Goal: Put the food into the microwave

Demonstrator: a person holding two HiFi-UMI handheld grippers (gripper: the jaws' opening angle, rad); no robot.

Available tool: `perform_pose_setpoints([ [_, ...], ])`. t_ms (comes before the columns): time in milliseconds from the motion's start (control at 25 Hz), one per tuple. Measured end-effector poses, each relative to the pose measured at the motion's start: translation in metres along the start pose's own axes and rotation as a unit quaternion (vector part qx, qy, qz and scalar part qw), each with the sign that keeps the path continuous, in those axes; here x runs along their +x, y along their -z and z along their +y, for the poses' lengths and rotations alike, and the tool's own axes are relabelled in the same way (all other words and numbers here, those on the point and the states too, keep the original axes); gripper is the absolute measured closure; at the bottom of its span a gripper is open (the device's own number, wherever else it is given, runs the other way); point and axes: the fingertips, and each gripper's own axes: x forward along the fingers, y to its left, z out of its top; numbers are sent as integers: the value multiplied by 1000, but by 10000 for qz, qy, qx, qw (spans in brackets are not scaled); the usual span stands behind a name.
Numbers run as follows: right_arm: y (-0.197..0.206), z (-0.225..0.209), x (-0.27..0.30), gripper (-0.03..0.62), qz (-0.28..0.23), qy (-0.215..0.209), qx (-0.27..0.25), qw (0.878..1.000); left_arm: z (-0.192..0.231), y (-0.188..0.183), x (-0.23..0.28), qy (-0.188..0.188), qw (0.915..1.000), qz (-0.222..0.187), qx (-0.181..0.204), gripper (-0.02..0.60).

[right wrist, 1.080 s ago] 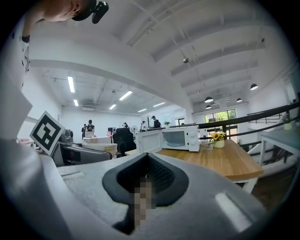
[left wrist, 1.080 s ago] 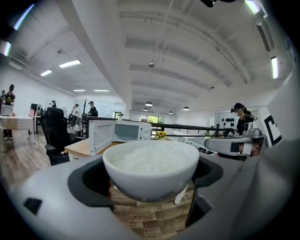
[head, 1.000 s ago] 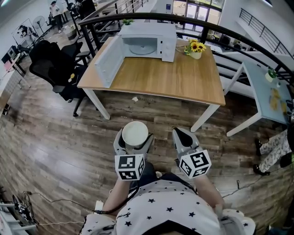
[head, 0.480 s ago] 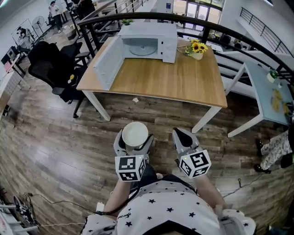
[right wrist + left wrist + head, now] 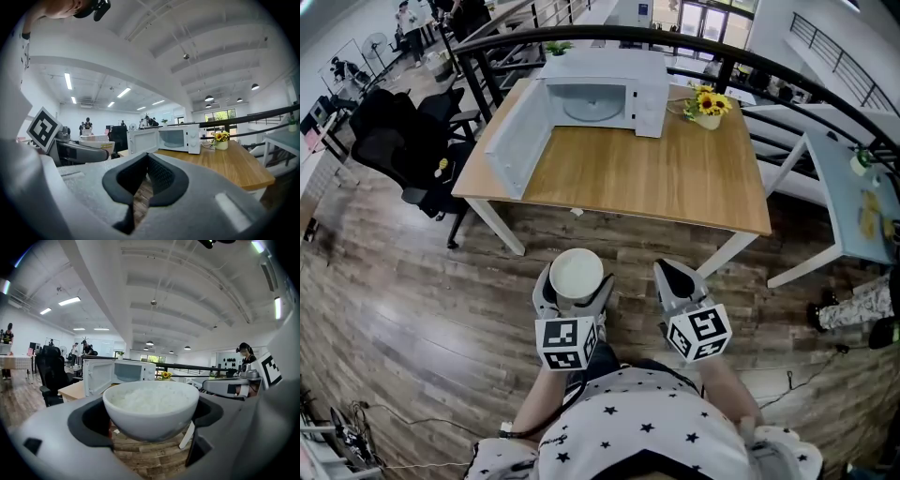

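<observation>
A white bowl of rice (image 5: 576, 272) is clamped between the jaws of my left gripper (image 5: 574, 281), held over the wood floor in front of the person's body. In the left gripper view the bowl (image 5: 151, 408) fills the middle and its rim is level. My right gripper (image 5: 677, 278) hangs beside it to the right, shut with nothing in it; its pads (image 5: 159, 176) meet. The white microwave (image 5: 605, 82) stands at the far side of the wooden table (image 5: 675, 178), its door (image 5: 518, 141) swung wide open to the left and the turntable bare. It is well ahead of both grippers.
A small vase of sunflowers (image 5: 707, 103) stands on the table right of the microwave. Black office chairs (image 5: 394, 141) are left of the table, and a pale second table (image 5: 848, 192) is at the right. A dark railing (image 5: 741, 56) curves behind.
The table and microwave have drawn slightly nearer and shifted a little in the head view. Both grippers keep the same pose, with the bowl still held.
</observation>
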Motion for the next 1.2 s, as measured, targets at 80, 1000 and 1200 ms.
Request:
perform_pose_setpoints([
  [80,-3,-6,13,588,-3,8,-9,10000,6,-4,13,29,10000,-1,15,92],
  [1000,-51,-63,178,588,62,289,-77,9995,99,-71,164,365,9993,43,23,92],
  [1200,-57,-75,216,588,44,376,-67,9993,120,-81,197,464,9989,73,63,92],
])
